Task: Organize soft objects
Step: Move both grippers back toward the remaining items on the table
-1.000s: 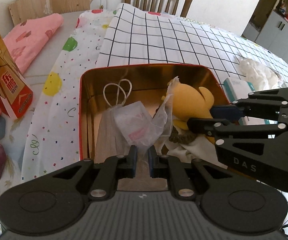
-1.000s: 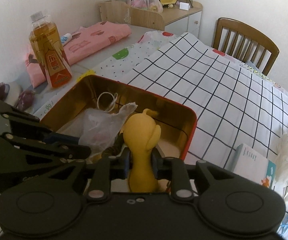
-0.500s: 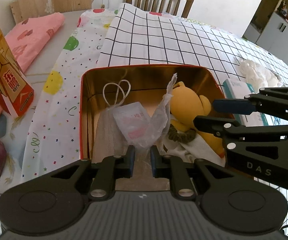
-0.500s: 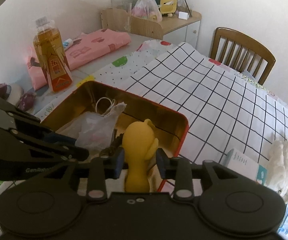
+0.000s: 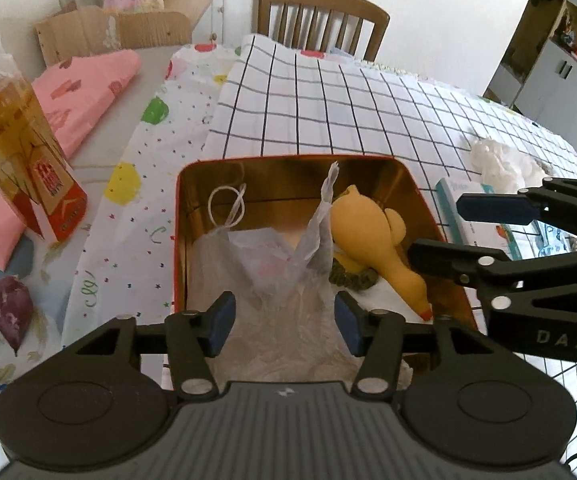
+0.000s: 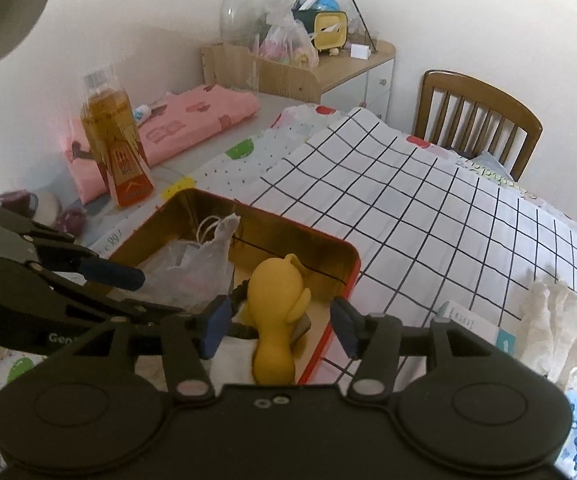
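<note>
Inside the tin [image 5: 416,196], only the left view shows the yellow toy's [image 5: 372,236] red tip; both claws [image 5: 284,320] [image 6: 278,326] just spread, gripping nothing.

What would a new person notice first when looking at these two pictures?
Probably the red tin with a gold inside, standing on the checked cloth, with a yellow rubber chicken and a clear plastic bag lying in it. The left gripper and right gripper hang open over these two things, their jaws having just been opening. A tall bottle of amber drink stands left of the tin.
</note>
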